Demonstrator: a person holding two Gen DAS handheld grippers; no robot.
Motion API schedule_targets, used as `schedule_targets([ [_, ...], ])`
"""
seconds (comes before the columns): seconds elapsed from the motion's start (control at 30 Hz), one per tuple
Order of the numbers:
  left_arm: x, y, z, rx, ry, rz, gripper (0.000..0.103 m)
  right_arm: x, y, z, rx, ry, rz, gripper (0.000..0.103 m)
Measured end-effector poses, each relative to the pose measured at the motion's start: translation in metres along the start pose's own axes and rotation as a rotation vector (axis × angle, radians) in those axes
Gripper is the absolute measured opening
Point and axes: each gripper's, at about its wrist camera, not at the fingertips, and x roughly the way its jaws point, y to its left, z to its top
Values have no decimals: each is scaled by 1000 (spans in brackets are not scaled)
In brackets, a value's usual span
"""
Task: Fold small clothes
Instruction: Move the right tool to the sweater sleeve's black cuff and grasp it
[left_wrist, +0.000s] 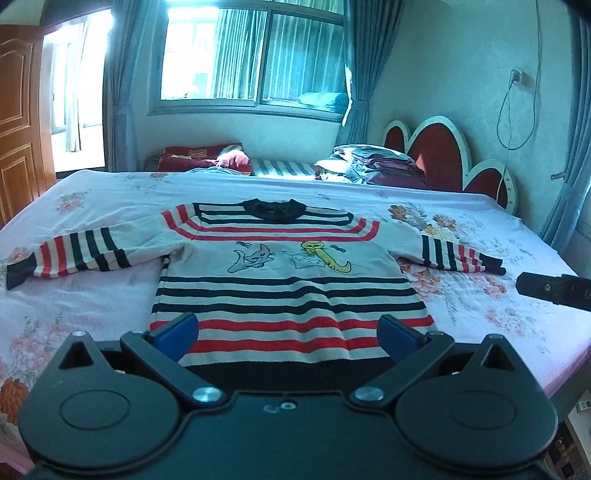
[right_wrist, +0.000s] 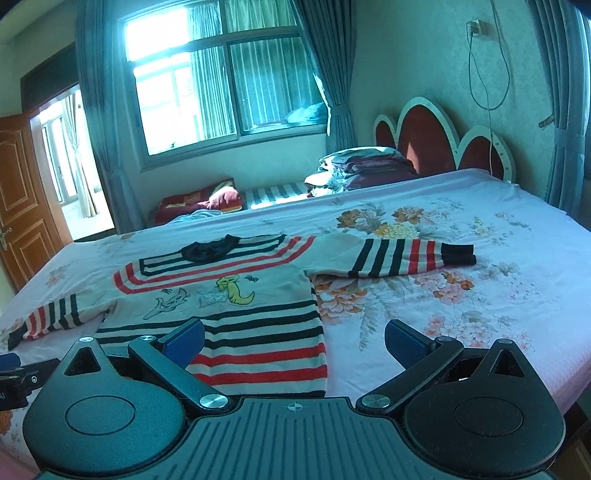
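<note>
Jaws of both grippers spread wide, empty, above the flat striped sweater's (left_wrist: 288, 284) hem (right_wrist: 258, 369).

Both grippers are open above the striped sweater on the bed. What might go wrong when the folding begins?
1. The sweater lies on a loose floral sheet; a low pinch may catch the sheet too.
2. The left gripper faces the hem's middle, the right gripper its right edge, so an uneven lift may skew the fold.
3. The spread sleeves may drag and bunch.
</note>
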Motion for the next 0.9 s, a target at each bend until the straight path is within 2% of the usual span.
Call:
schedule_targets([
  [0.13,11,5,4,-20,-15,-14,102,10,0,4,-3,-6,-21,103],
  [0.2,17,5,7,-8,-20,-47,95,16,-4,7,1,-15,-33,103],
  [0.23,20,5,9,-6,-33,-34,86,19,-7,9,7,-17,-44,103],
  [0.27,23,4,10,-5,-48,-11,83,23,-11,12,16,-21,-54,103],
  [0.47,56,9,24,-63,-71,52,95,54,-43,31,62,-60,-86,102],
  [0.53,71,8,30,-78,-76,93,95,70,-58,38,78,-62,-100,76],
  [0.7,117,-2,50,-112,-25,107,94,127,-116,58,184,-41,-114,76],
  [0.77,138,-13,60,-99,-9,119,94,153,-145,65,236,-13,-116,65],
  [0.8,150,-20,65,-85,4,127,94,165,-160,68,261,-3,-116,55],
  [0.9,183,-44,78,-59,32,146,94,200,-203,75,321,25,-133,51],
])
